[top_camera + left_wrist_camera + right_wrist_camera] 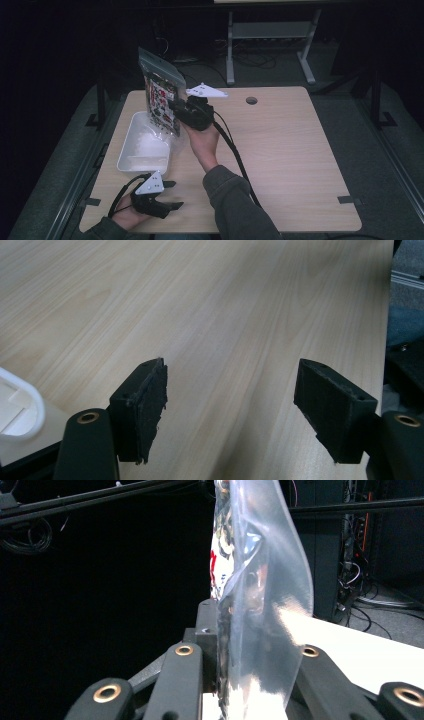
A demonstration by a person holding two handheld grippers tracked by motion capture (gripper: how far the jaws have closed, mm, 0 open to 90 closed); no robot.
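At the near left corner of the wooden table (280, 150), the left gripper (170, 194) rests low over the bare boards, its jaws spread wide with nothing between them, as the left gripper view confirms. Just beyond it, a white tray (131, 145) sits along the table's left edge, holding what appears to be a pale, crumpled wrapper or white contents; which one cannot be told from here. Directly above the tray's far end hangs a clear zip-top bag (161, 92) with a printed packet inside, held upright and clear of the table, its sealed top pointing up and away. To its right, the right gripper (176, 107) pinches the bag's side edge, jaws pressed onto the plastic film (260, 630). The step in hand appears to be carrying the bag, either out of the tray or into it; the frames do not settle which. The next move likely calls for a steady grip on the slippery film, a level path past the tray wall, and perhaps the idle left gripper coming in to support the bag's lower edge.
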